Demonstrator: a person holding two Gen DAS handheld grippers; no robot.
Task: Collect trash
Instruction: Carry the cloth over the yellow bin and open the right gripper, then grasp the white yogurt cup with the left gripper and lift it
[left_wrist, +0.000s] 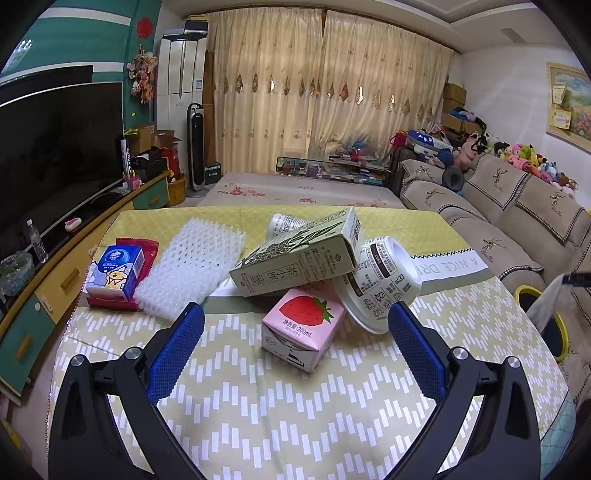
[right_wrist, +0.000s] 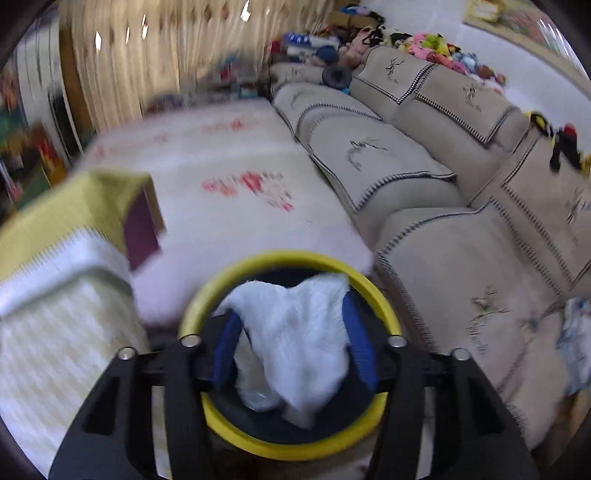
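The right gripper (right_wrist: 291, 341) pinches a white tissue (right_wrist: 295, 339) over the yellow-rimmed bin (right_wrist: 284, 258), poised to drop it. The left gripper (left_wrist: 295, 325), spread wide and empty, faces the strawberry carton (left_wrist: 301, 328); behind (stacked loosely) lie a tea carton (left_wrist: 299, 254) and paper bowl (left_wrist: 384, 280).

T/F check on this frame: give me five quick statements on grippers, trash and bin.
1. The left gripper is open. True.
2. The right gripper is empty. False: it holds a white tissue.
3. The tissue hangs over the yellow-rimmed bin. True.
4. The strawberry carton is in the left gripper. False: it lies on the table, ahead of the fingers.
5. The green carton leans on the other trash. True.
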